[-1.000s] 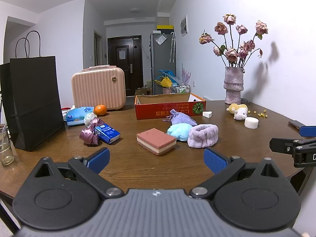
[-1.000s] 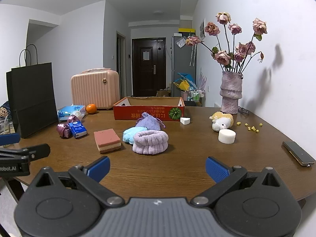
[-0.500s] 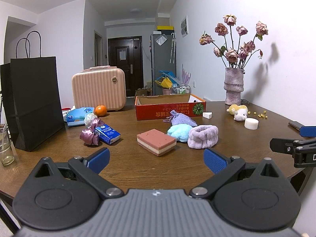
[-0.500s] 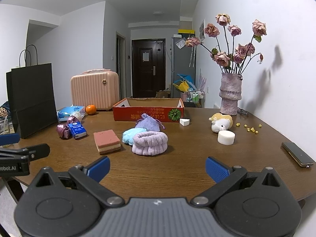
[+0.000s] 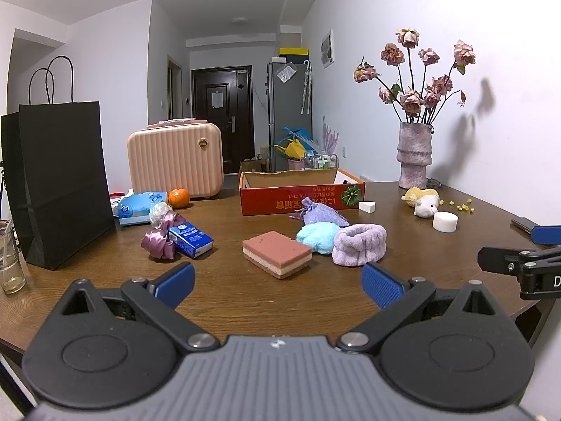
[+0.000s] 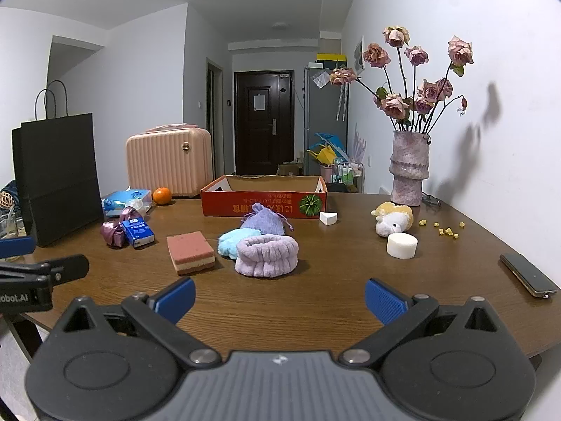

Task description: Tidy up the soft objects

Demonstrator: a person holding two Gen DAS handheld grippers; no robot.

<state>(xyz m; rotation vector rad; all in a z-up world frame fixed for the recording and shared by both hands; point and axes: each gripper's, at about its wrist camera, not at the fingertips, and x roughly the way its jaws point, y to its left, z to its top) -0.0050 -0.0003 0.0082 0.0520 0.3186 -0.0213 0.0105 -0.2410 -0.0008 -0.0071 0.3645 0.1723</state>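
Blue-padded fingers of the left gripper (image 5: 277, 281) stand spread wide and empty above the near edge of the wooden table (image 5: 224, 301). Straight ahead of it, a little way off, lies the pink layered sponge (image 5: 277, 253); just right of that sit the light blue plush (image 5: 314, 238) and the lilac fluffy headband (image 5: 359, 248), touching each other. The right gripper (image 6: 279, 299) is likewise released, holding nothing, with the headband (image 6: 266, 255) ahead, slightly left of its centre. Beyond lie the purple pouch (image 6: 263, 220) and red cardboard box (image 6: 264, 200).

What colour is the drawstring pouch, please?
Lavender purple; the drawstring pouch shows best in the right wrist view.
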